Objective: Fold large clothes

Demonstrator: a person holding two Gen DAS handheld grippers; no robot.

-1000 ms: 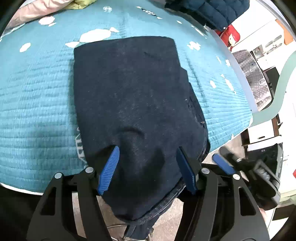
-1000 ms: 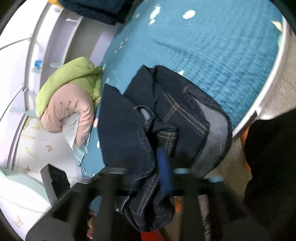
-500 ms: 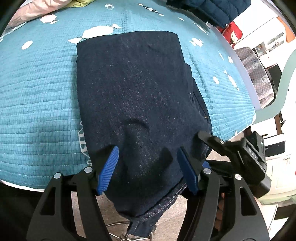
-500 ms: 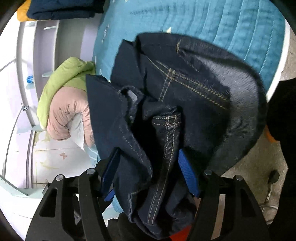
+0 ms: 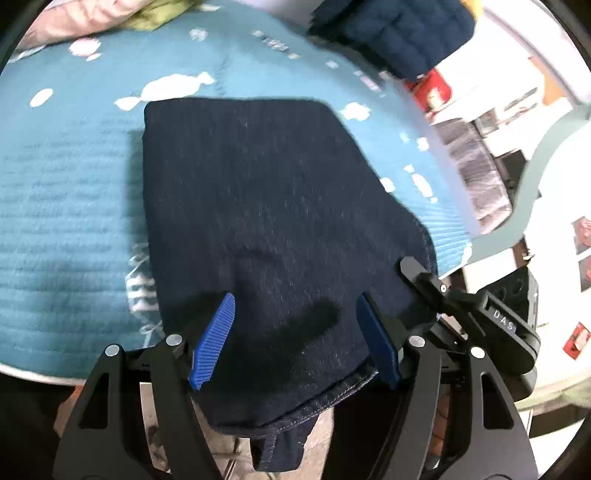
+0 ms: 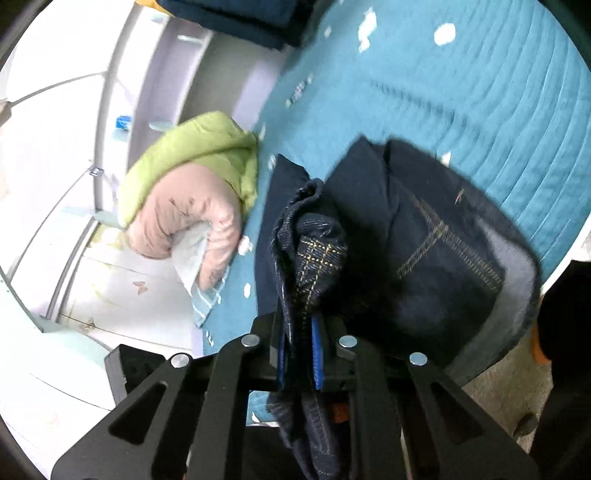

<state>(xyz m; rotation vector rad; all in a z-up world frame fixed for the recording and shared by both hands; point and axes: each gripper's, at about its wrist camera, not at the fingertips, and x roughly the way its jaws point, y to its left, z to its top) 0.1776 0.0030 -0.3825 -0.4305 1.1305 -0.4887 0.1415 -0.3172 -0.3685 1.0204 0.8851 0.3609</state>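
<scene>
Dark blue jeans (image 5: 258, 206) lie folded on the teal bedspread (image 5: 66, 206), their near end hanging over the bed's front edge. My left gripper (image 5: 299, 336) is open, its blue pads spread above the jeans' near end, holding nothing. The right gripper shows at the right of the left wrist view (image 5: 461, 302), at the jeans' right edge. In the right wrist view my right gripper (image 6: 301, 350) is shut on a bunched fold of the jeans (image 6: 310, 258) with yellow stitching. The rest of the jeans (image 6: 436, 251) lies to the right.
A pink and green rolled duvet (image 6: 192, 192) lies at the bed's head. A dark navy quilted garment (image 5: 399, 29) sits at the bed's far corner. Beyond the bed's right edge stand a chair (image 5: 480, 184) and shelves. The floor (image 6: 509, 398) lies below the bed edge.
My right gripper has closed on the bunched denim at the jeans' edge. My left gripper stays open over the near end; the view has shifted slightly.
</scene>
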